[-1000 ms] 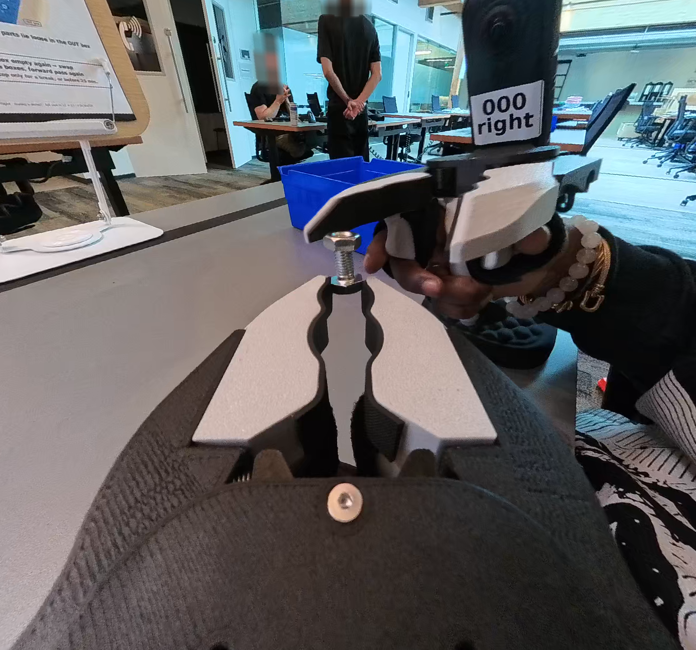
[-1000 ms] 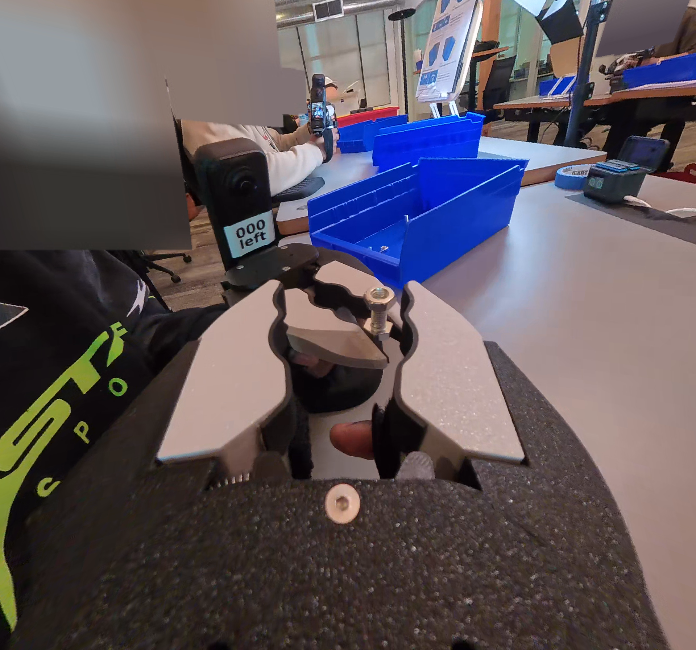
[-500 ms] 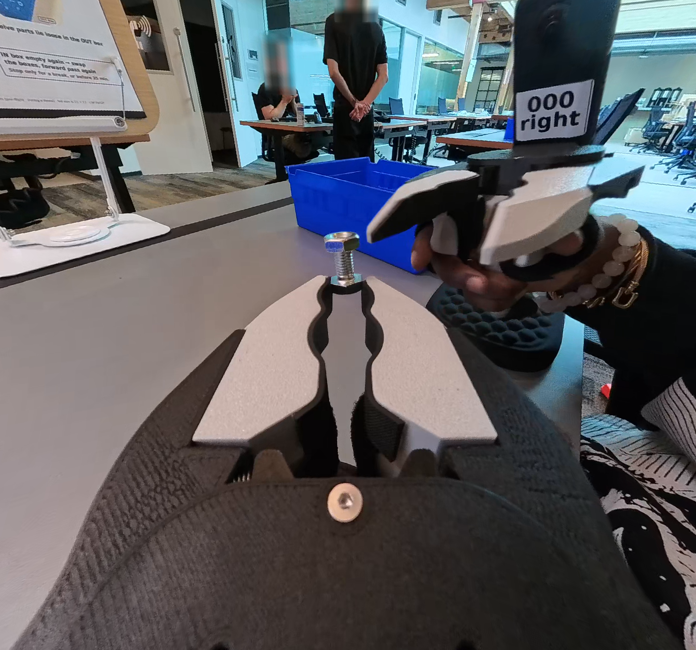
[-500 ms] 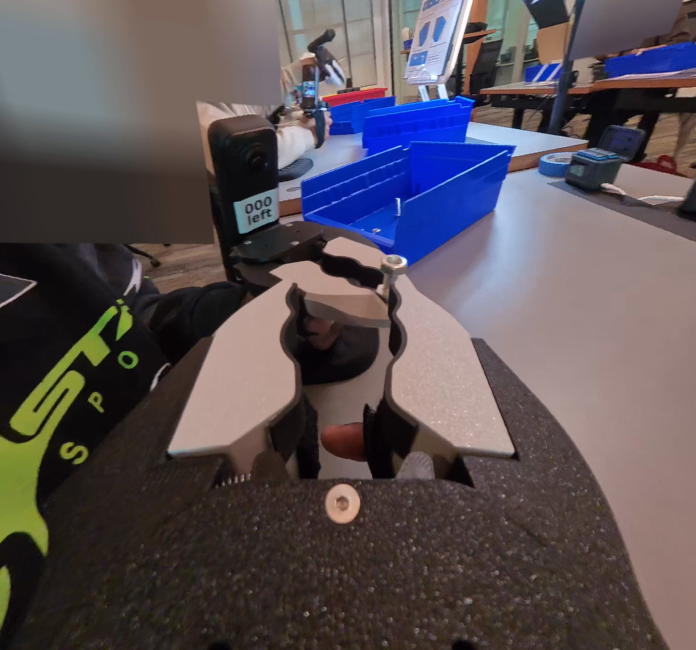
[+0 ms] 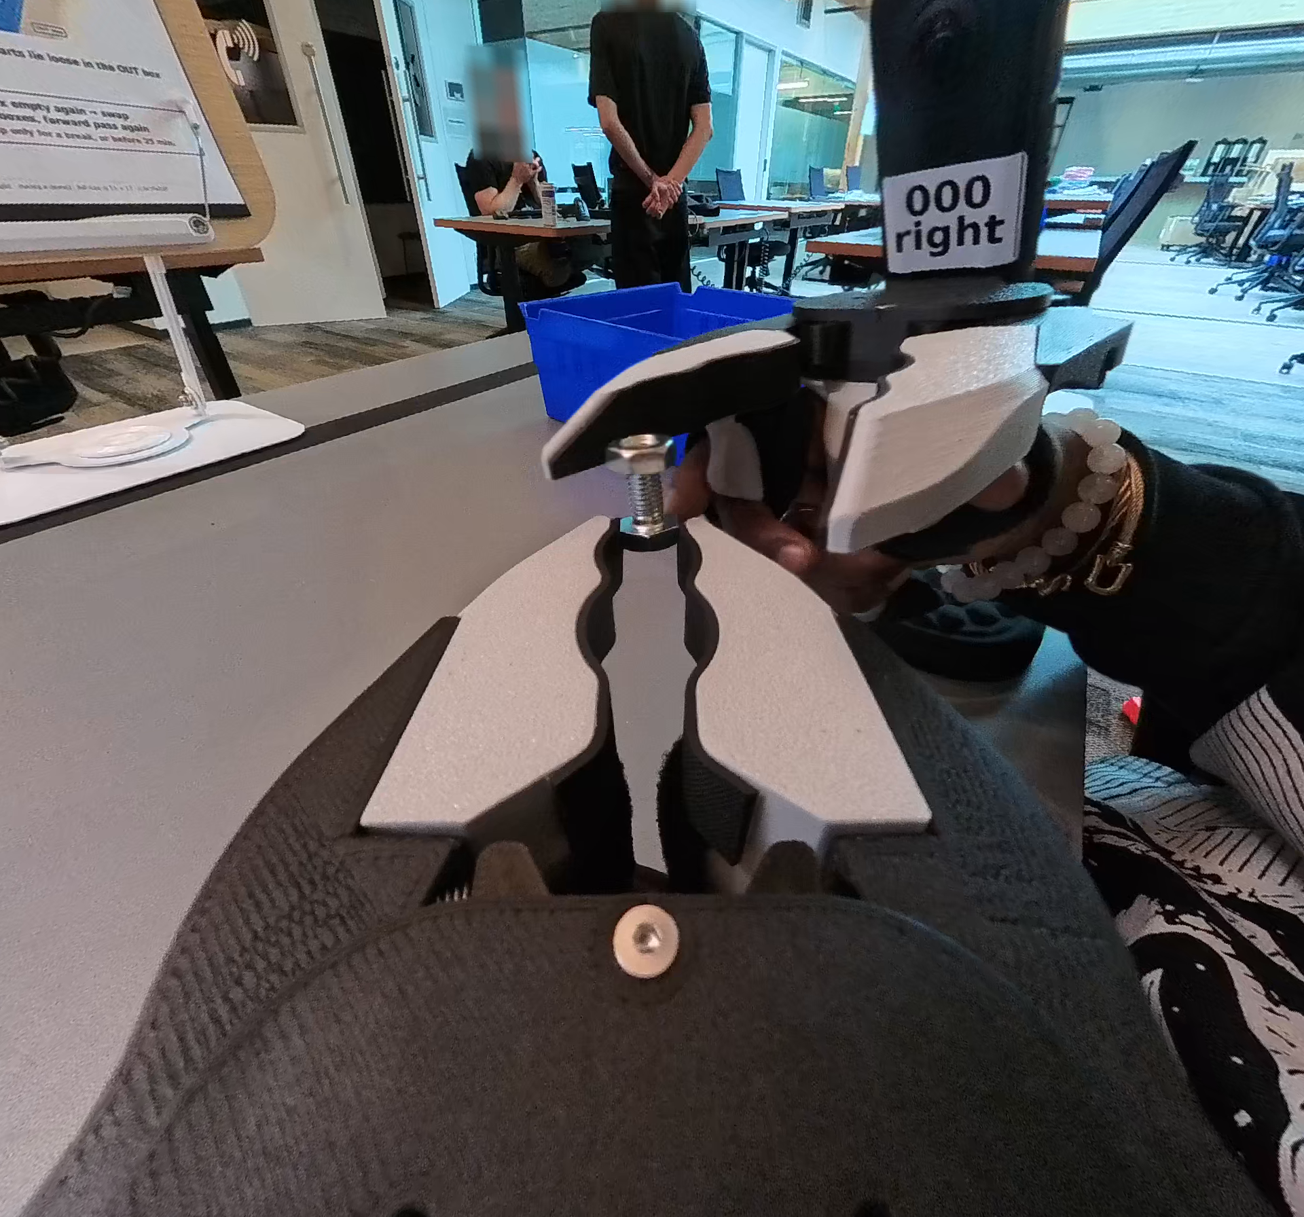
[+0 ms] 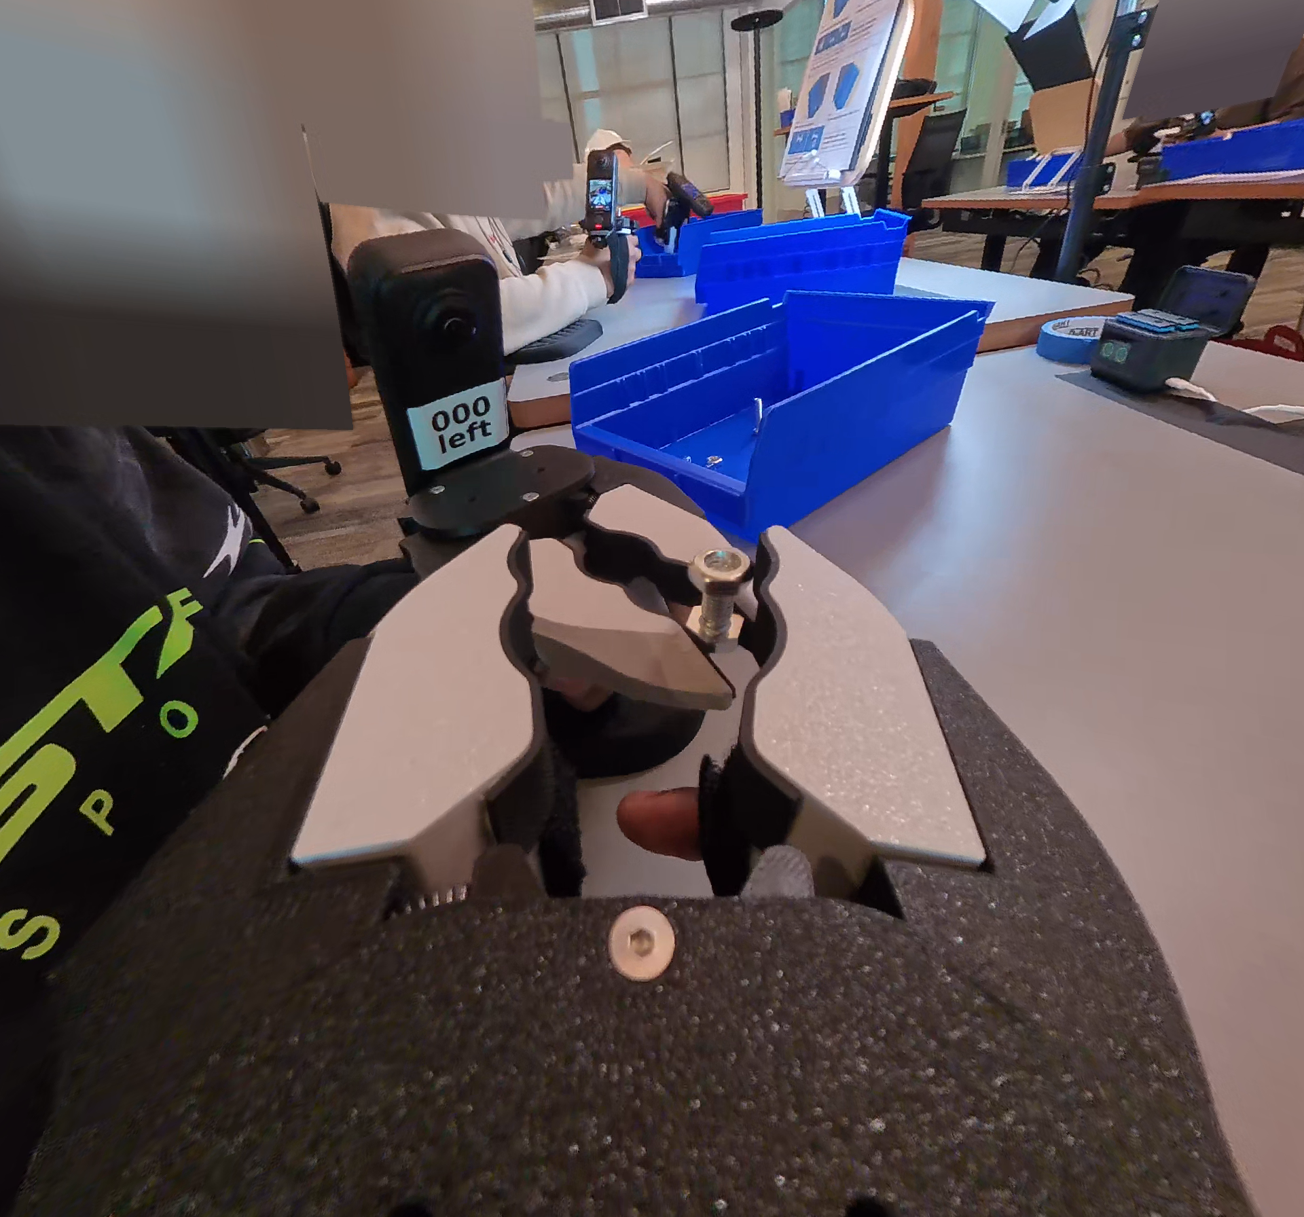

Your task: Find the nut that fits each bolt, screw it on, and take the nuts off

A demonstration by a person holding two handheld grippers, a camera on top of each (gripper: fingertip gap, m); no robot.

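My left gripper (image 5: 646, 539) is shut on a silver hex nut (image 5: 646, 528) at its fingertips. A silver bolt (image 5: 643, 486) stands upright out of the nut, head on top. The same nut (image 6: 717, 634) and bolt head (image 6: 721, 566) show in the right wrist view. My right gripper (image 6: 642, 542) is open, its fingers spread wide around the bolt head. The head lies close beside the right-hand finger (image 6: 811, 619), and the other finger stands well clear. In the left wrist view a right gripper finger (image 5: 677, 382) reaches over the bolt head.
A blue bin (image 6: 847, 435) with a few small metal parts stands on the grey table (image 6: 1094, 583); it also shows in the left wrist view (image 5: 600, 350). A sign stand (image 5: 106, 125), a blue tape roll (image 6: 1069, 336), a black case (image 6: 1157, 343), people behind. Left tips to right tips: about 4 cm.
My right gripper drew back from the bolt and narrowed, then came back around the bolt head and opened wider. My left gripper kept its hold on the nut without moving.
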